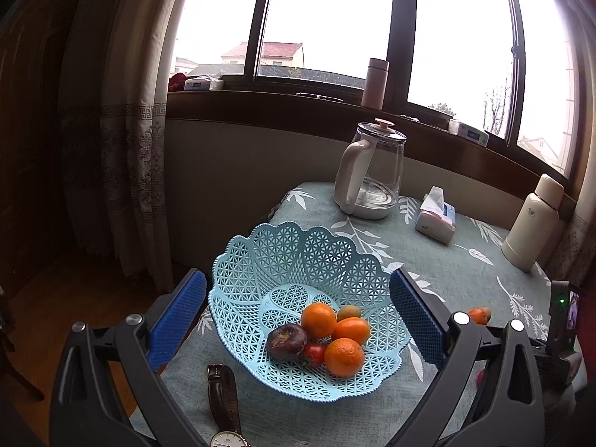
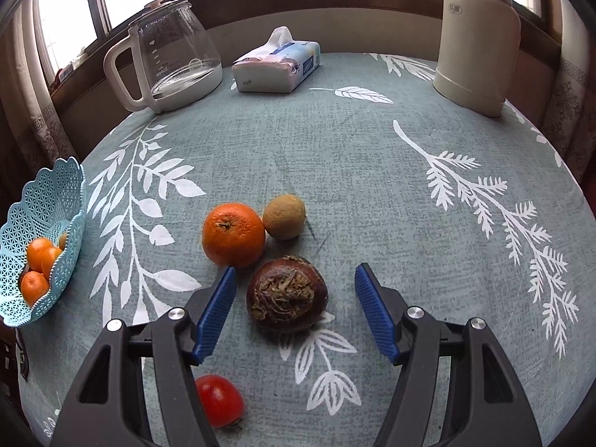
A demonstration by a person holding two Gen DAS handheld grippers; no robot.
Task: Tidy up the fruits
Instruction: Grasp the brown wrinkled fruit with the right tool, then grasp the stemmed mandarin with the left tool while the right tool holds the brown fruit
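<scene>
Covering the surface point(image 2: 335, 156), a leaf-print cloth carries everything. At its left edge sits the basket point(image 1: 283, 260), holding three oranges, a dark fruit and a tomato. Left tongs point(image 1: 298, 320) gape wide around it, empty. Right tongs point(image 2: 294, 313), open and empty, flank a brown fruit point(image 2: 287, 294); an orange point(image 2: 233, 234), kiwi point(image 2: 284, 216) and tomato point(image 2: 219, 400) lie near.

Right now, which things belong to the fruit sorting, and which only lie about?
For the job: blue basket, orange, brown fruit, small greenish fruit, red tomato.

Lying about: kettle, tissue pack, flask, wristwatch.
</scene>
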